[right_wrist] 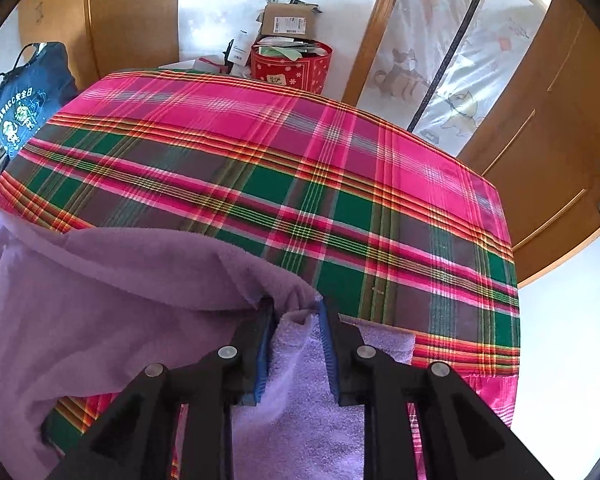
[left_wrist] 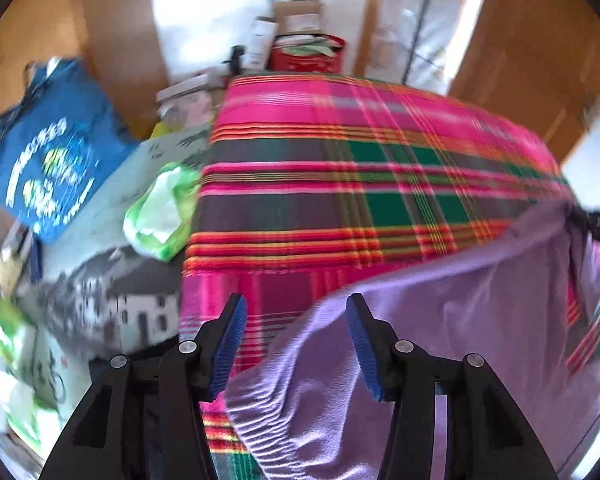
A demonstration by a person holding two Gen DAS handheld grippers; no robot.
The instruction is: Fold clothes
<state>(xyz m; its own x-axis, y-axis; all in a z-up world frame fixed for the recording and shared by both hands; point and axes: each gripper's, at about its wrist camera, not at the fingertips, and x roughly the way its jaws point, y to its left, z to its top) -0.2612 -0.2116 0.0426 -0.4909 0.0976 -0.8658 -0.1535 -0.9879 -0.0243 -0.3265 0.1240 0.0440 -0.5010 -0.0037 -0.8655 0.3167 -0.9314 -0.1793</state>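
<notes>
Two sets of jaws are mine, one in each hand, and both point down at a surface (right_wrist: 440,184) covered with a bright pink, green and red checked cloth (right_wrist: 260,168).

A soft, fuzzy purple towel (right_wrist: 112,300) lies on the near part of that cloth. It is bunched up and partly lifted.

My right jaws (right_wrist: 296,320) have a fold of the purple towel between the blue pads (right_wrist: 263,344). The fold fills the gap and touches both pads near the tips, so I am gripping it there. No earlier picture is here to compare.

My left jaws (left_wrist: 296,312) stand wide open. The edge of the purple towel (left_wrist: 460,320) runs under the gap, and the right pad (left_wrist: 362,344) sits over the towel. The left pad is over the checked cloth. The pads are not pressing on anything. This picture is a bit blurry.

Far behind the surface stands a round red tin with white snowflakes (right_wrist: 292,66), stuffed with papers. A brown cardboard box (right_wrist: 288,22) sits behind it. A dark blue cloth bag with pale print (right_wrist: 24,100) is off to the left. Beside the surface in the left view there is a green and white plastic bag (left_wrist: 160,212).
</notes>
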